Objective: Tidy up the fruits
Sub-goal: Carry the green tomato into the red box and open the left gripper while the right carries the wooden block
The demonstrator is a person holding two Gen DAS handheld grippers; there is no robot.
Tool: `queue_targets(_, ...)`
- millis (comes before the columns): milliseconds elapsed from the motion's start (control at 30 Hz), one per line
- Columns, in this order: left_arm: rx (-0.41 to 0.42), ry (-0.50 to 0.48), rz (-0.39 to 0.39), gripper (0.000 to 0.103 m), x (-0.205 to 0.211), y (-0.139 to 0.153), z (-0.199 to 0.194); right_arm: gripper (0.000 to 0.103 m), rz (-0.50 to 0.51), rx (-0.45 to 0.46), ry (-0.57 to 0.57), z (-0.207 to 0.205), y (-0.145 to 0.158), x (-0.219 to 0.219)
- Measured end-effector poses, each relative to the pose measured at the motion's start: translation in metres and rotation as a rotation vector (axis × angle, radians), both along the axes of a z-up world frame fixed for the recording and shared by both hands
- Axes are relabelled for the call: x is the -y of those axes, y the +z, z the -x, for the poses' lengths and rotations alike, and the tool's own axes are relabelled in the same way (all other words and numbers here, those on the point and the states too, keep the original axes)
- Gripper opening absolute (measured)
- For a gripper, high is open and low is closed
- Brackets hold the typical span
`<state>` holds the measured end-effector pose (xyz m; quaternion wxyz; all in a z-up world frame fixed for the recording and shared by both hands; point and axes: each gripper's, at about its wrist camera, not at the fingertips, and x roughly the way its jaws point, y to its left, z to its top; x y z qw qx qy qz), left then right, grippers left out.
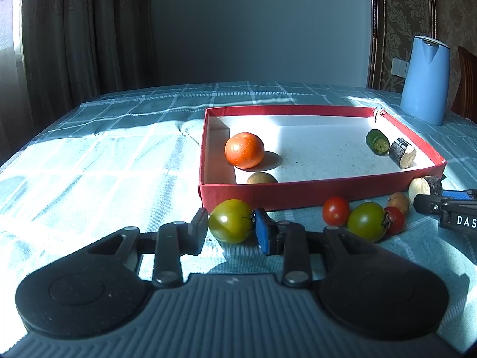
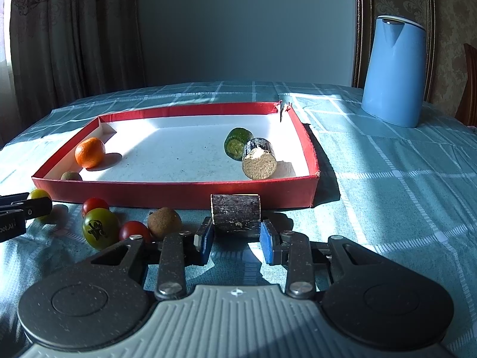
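Note:
A red box with a white floor holds an orange, a small brown fruit, a green cut piece and a dark-skinned chunk. In front of the box, my left gripper is shut on a green tomato that rests on the cloth. My right gripper is shut on a second dark-skinned chunk lying by the box's front wall. Between the two grippers lie two red cherry tomatoes, another green tomato and a brown fruit.
A checked teal cloth covers the table. A tall blue jug stands at the back right, beyond the box. Curtains hang behind the table on the left, and a wooden chair back shows at the far right.

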<state>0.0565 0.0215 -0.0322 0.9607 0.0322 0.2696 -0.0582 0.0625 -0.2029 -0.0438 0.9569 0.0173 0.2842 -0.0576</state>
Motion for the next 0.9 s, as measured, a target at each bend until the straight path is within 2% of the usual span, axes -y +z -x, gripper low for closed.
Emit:
queue_targets(300, 0.001, -0.001, 0.001, 0.031, 0.000, 0.000, -0.001, 0.032, 0.002, 0.003, 0.001, 0.000, 0.000, -0.001)
queue_targets(700, 0.017, -0.024, 0.019, 0.030, -0.002, 0.002, 0.003, 0.032, -0.015, 0.051, 0.010, 0.008, 0.003, 0.001)
queue_targets(900, 0.117, -0.082, 0.039, 0.030, -0.006, 0.014, 0.022, 0.032, -0.025, 0.095, 0.053, 0.017, 0.010, 0.002)
